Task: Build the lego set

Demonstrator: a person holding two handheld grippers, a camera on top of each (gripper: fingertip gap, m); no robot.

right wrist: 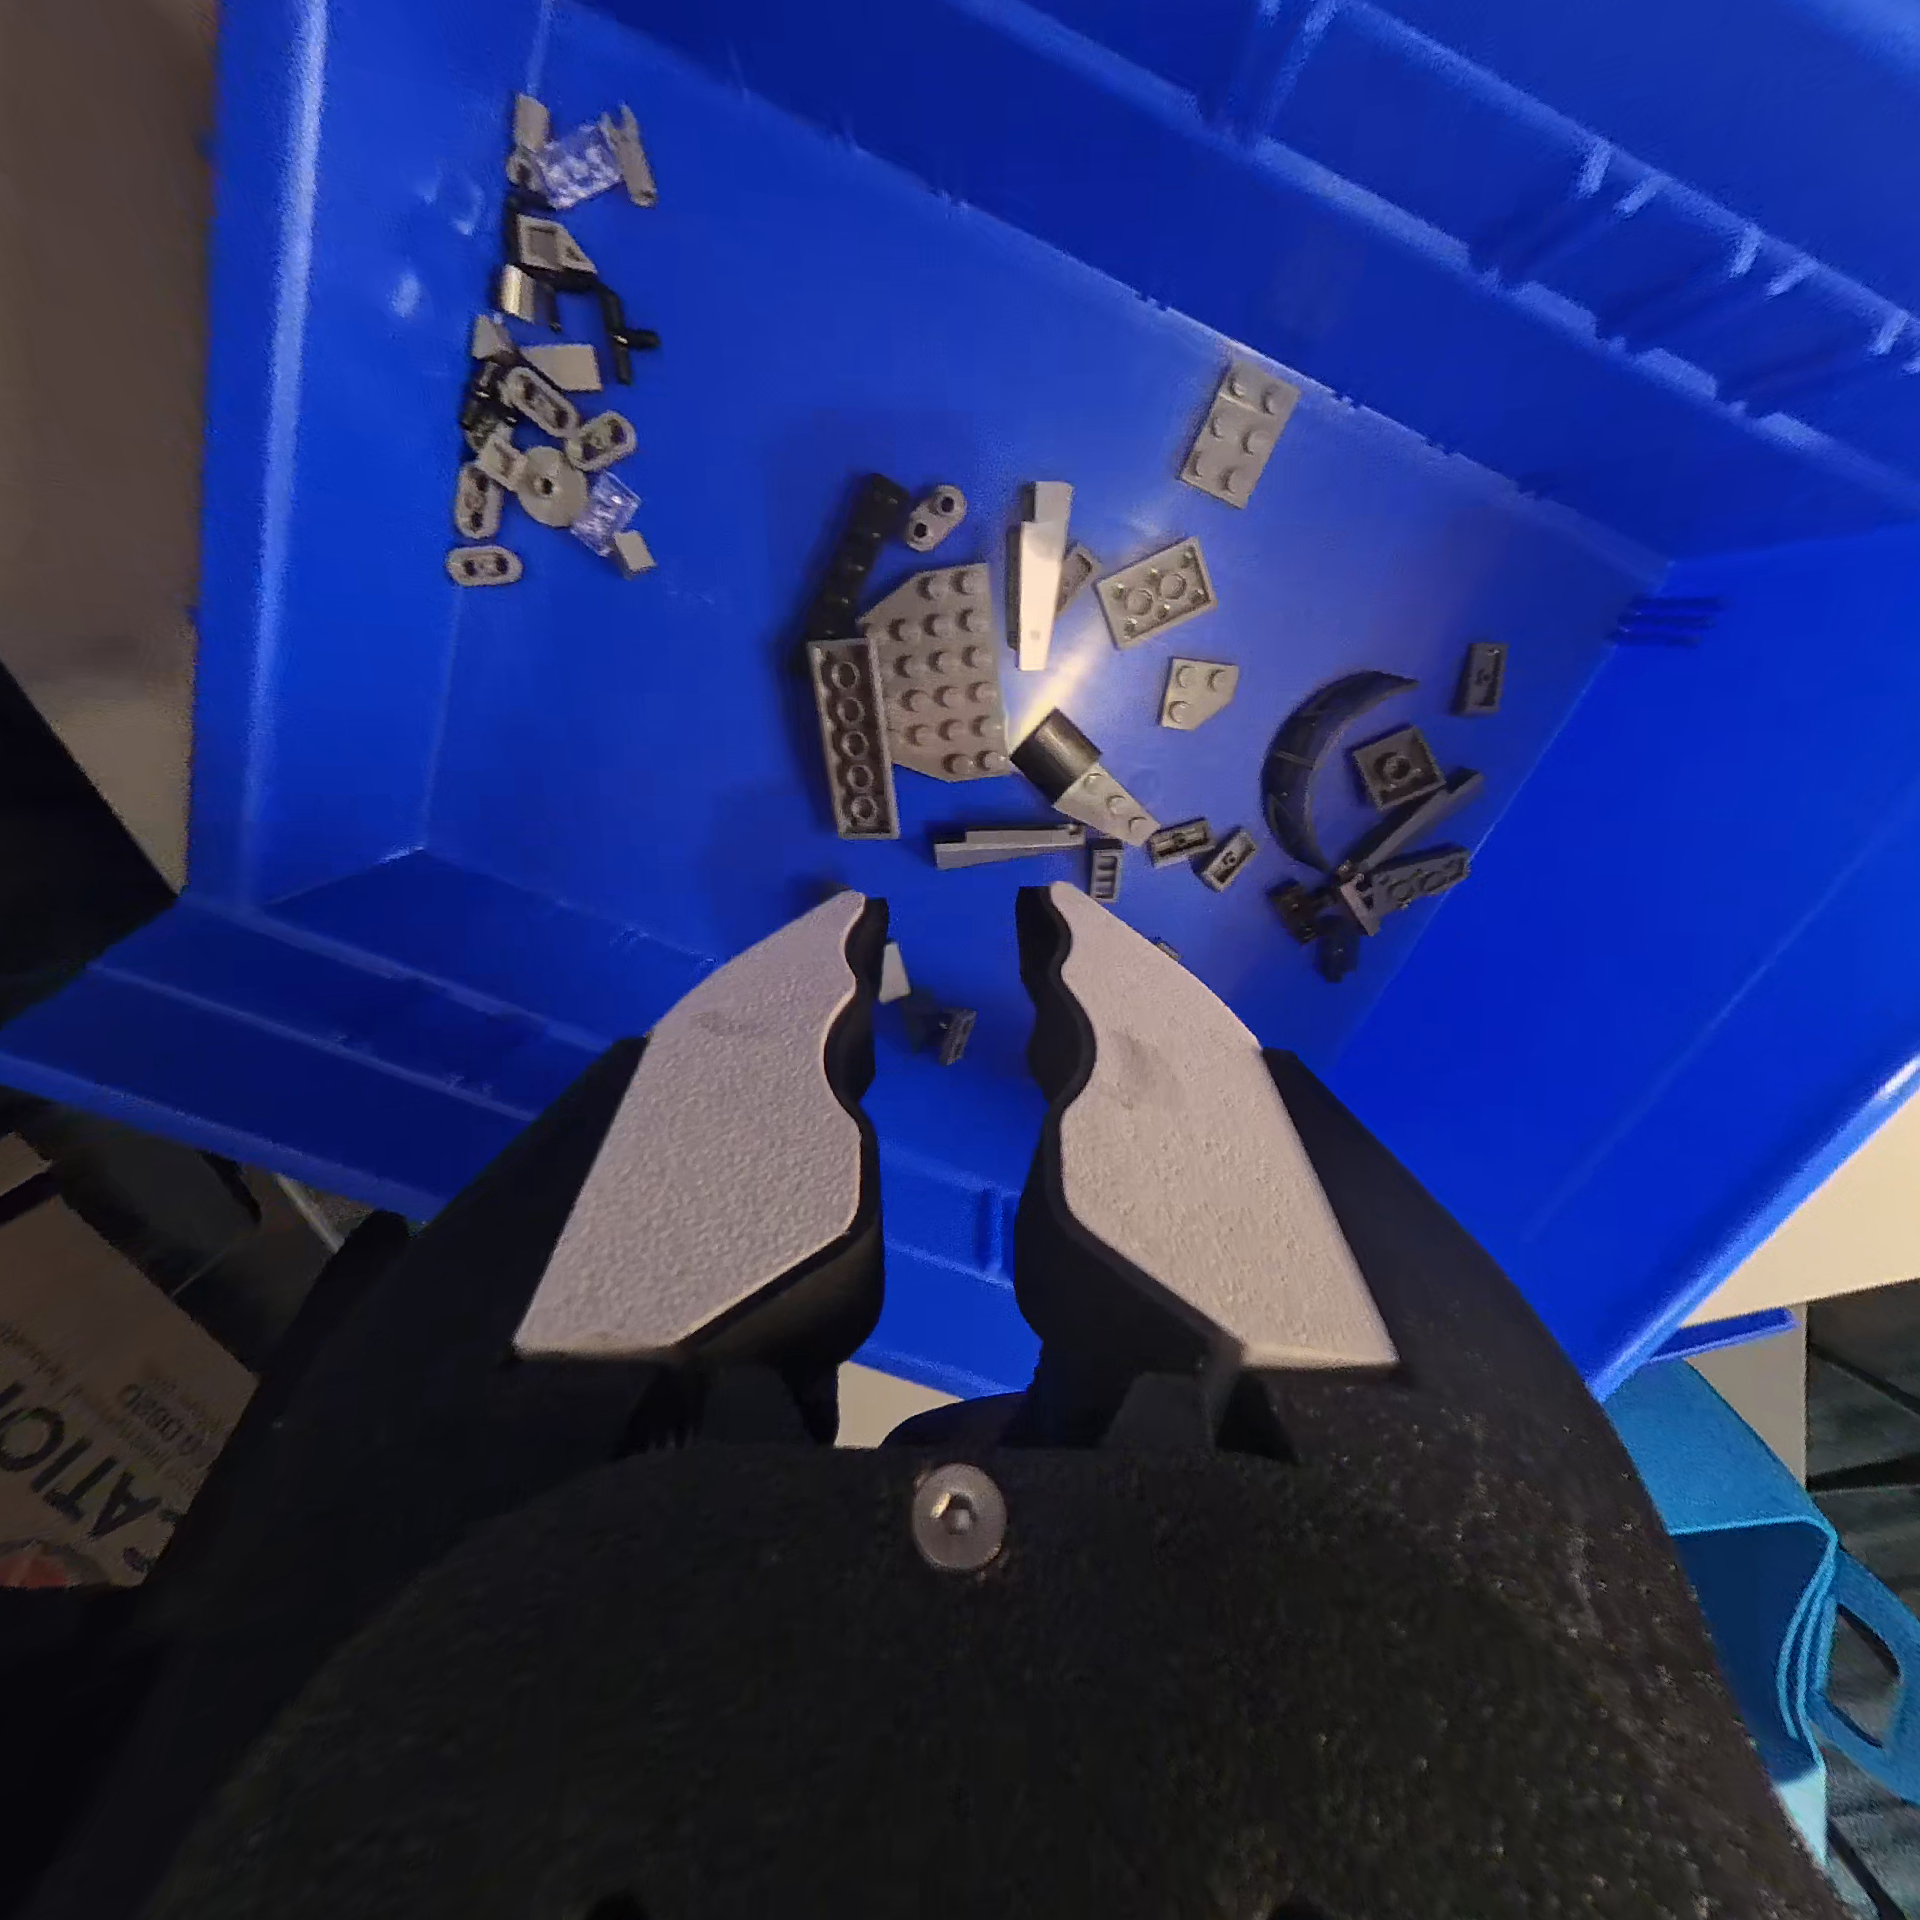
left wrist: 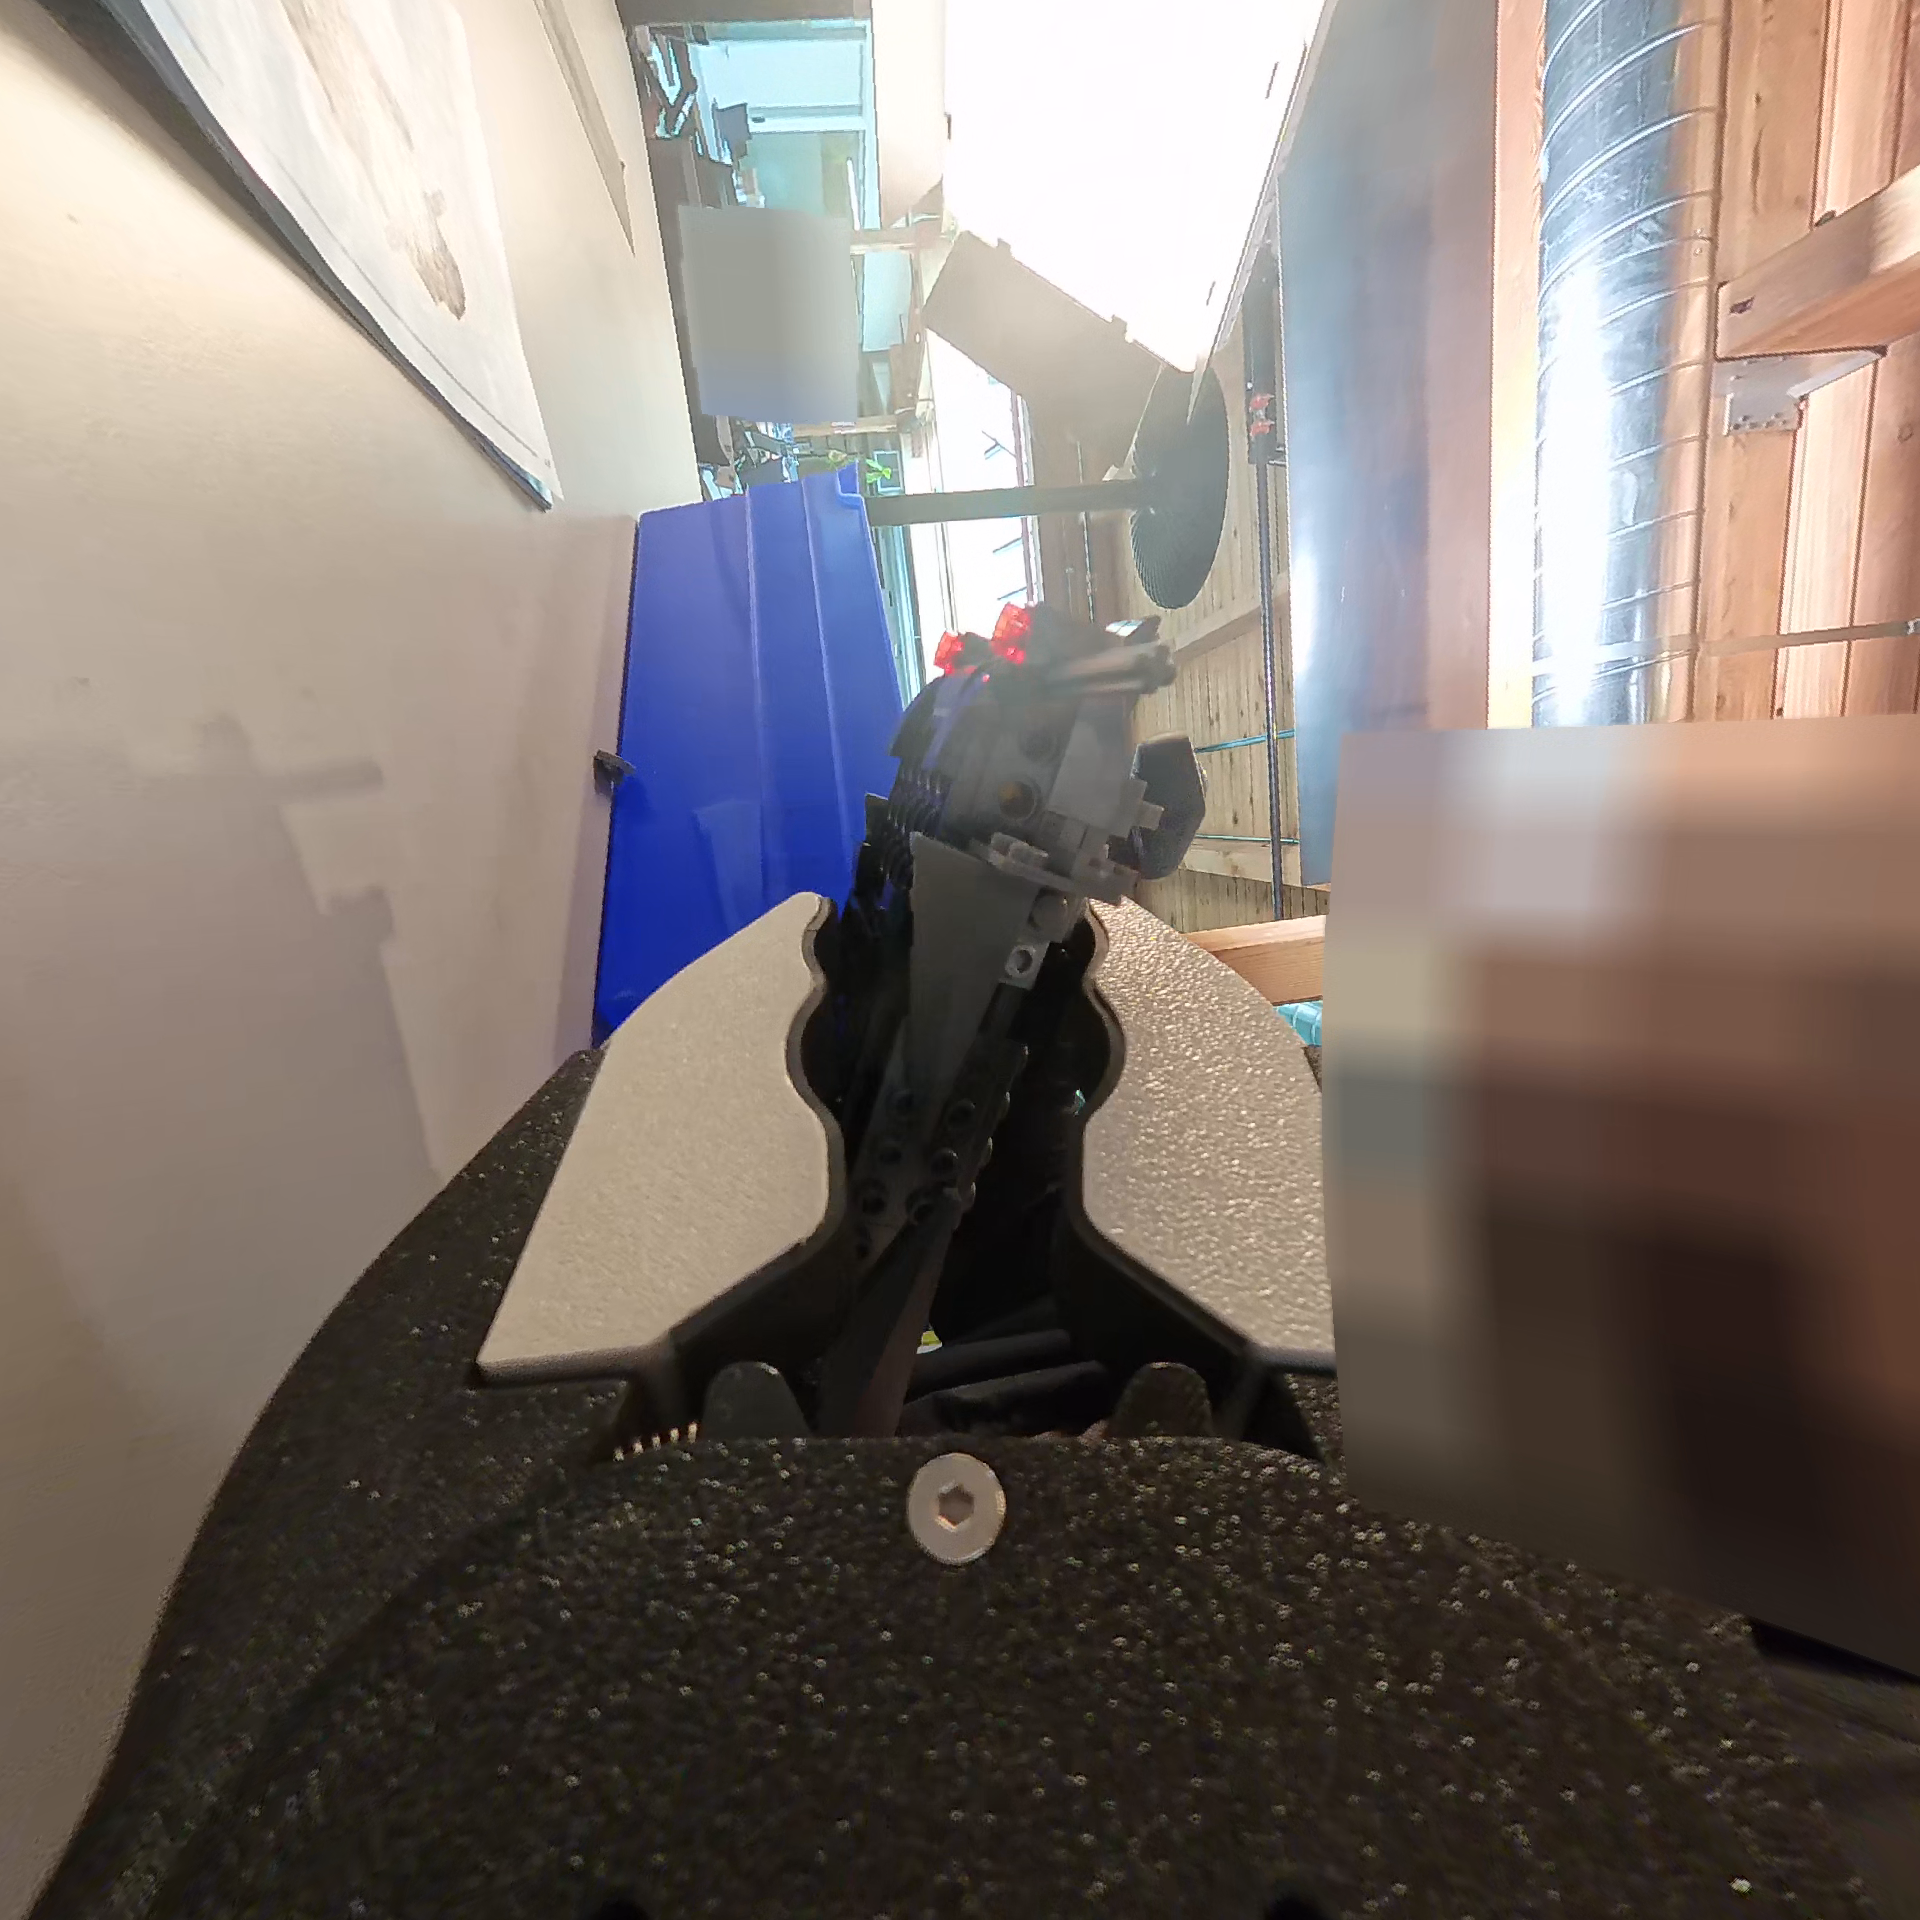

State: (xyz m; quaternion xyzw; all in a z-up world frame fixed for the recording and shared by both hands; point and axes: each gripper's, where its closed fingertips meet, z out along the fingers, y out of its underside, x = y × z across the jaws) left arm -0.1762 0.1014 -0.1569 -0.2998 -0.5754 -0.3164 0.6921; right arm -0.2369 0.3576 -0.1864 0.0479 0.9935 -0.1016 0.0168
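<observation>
The blue bin (right wrist: 1143, 312) is the largest thing; it fills most of the right wrist view, and in the left wrist view it (left wrist: 748, 748) stands against a pale wall (left wrist: 260, 727). On its floor lie many loose grey bricks (right wrist: 935, 665), in two groups: a small cluster (right wrist: 551, 416) near one wall and a wider scatter in the middle, with a curved dark piece (right wrist: 1309, 769) to one side.

The left tool (left wrist: 956, 935) holds a grey brick model (left wrist: 997, 894) in the air. The model is long, with a wedge plate in front and two small red pieces (left wrist: 982, 639) at its far end. The fingers stand fairly wide, and the model fills the space between them, so I judge it is gripped; the contact of the pads themselves is in shadow.

The right tool (right wrist: 951, 914) hangs over the bin floor, its fingers narrow but apart, with only blue floor between the tips. It holds nothing. Nearest to it are a small dark piece (right wrist: 940, 1023) and a slim grey piece (right wrist: 1008, 842) just beyond the tips.
</observation>
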